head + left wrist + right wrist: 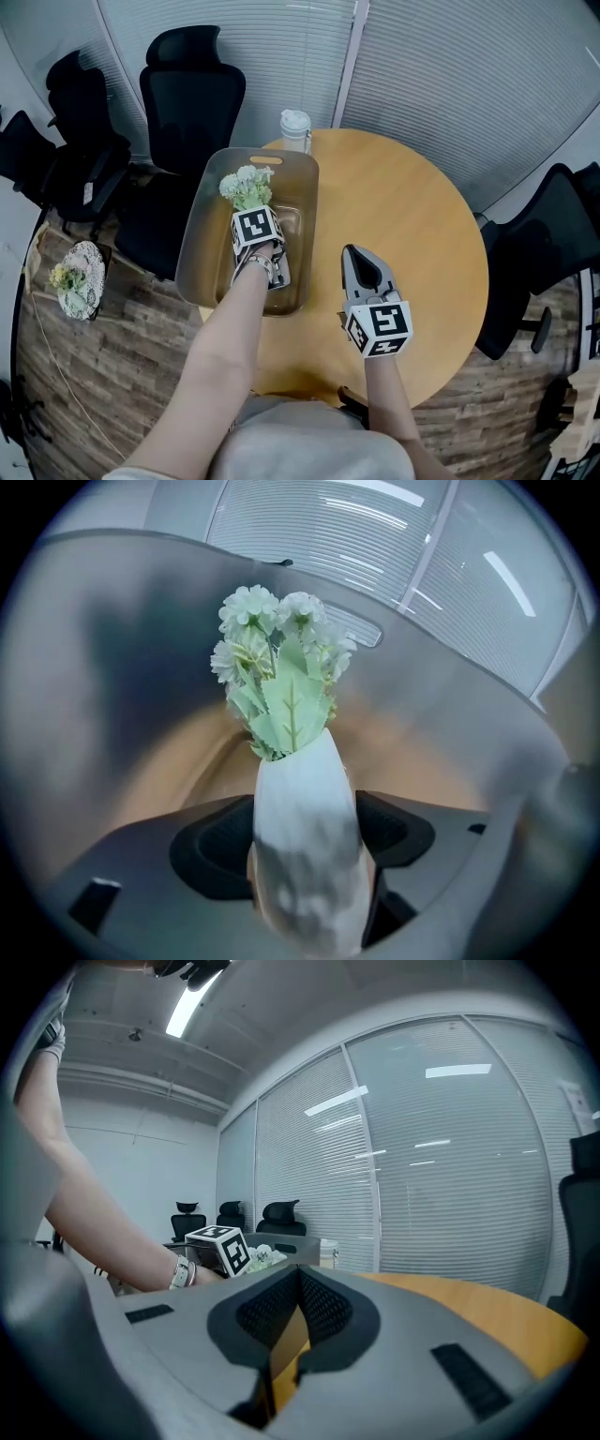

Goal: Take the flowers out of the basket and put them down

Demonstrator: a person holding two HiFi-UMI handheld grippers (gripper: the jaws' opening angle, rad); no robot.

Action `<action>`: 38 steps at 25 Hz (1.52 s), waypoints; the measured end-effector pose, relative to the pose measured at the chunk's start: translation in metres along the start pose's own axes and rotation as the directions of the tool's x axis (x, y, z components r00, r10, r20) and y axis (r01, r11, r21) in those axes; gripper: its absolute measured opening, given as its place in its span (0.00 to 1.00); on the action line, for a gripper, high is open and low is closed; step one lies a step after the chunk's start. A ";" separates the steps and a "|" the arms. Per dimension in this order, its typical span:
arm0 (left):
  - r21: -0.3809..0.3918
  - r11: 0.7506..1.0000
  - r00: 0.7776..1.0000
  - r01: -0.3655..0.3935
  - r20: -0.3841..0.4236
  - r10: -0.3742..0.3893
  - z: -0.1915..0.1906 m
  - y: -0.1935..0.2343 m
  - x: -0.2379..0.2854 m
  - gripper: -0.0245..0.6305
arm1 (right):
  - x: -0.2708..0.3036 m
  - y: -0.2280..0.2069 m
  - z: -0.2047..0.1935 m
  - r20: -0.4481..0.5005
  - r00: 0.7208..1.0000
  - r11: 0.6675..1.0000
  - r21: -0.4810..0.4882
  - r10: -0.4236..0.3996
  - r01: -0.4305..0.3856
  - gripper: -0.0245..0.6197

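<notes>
A bunch of white flowers with green leaves [246,186] [279,658] stands in a slim white vase [305,836]. My left gripper [253,212] [307,850] is shut on that vase, its pads pressing both sides, inside the grey basket [202,234]. The basket's grey wall [122,667] and handle slot surround the flowers in the left gripper view. My right gripper [356,255] [298,1281] hovers over the round wooden table [422,234] to the right of the basket, shut and holding nothing.
A white lidded cup [294,129] stands at the table's far edge behind the basket. Black office chairs [192,84] crowd the left and right sides. Another small flower bunch [77,278] lies on a low stand at the left.
</notes>
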State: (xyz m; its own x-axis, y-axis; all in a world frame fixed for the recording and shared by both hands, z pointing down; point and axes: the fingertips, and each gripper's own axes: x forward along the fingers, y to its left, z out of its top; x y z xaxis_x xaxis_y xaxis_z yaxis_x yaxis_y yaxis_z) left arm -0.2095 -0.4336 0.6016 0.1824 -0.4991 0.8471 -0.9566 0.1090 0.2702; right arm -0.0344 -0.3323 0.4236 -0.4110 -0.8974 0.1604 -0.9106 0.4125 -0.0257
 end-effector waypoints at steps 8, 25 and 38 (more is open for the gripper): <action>0.057 0.998 0.995 -0.014 0.098 0.008 0.012 -0.006 -0.029 0.56 | -0.012 0.010 0.011 0.026 1.000 1.000 -0.010 0.012 -0.012 0.07; 0.193 0.981 0.956 0.008 0.286 -0.064 0.040 -0.039 -0.082 0.56 | -0.036 0.023 0.031 0.074 0.997 0.999 -0.039 0.015 -0.012 0.07; 0.239 0.971 0.915 0.017 0.387 -0.111 0.052 -0.057 -0.116 0.56 | -0.052 0.030 0.043 0.107 0.994 0.998 -0.061 0.014 -0.007 0.07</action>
State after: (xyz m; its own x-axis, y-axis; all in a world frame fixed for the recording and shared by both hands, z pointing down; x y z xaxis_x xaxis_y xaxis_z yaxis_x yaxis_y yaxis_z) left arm -0.1881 -0.4264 0.4643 0.1851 -0.8018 0.5682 -0.9800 -0.1079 0.1671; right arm -0.0423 -0.2800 0.3718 -0.4258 -0.9032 0.0540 -0.9032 0.4278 0.0338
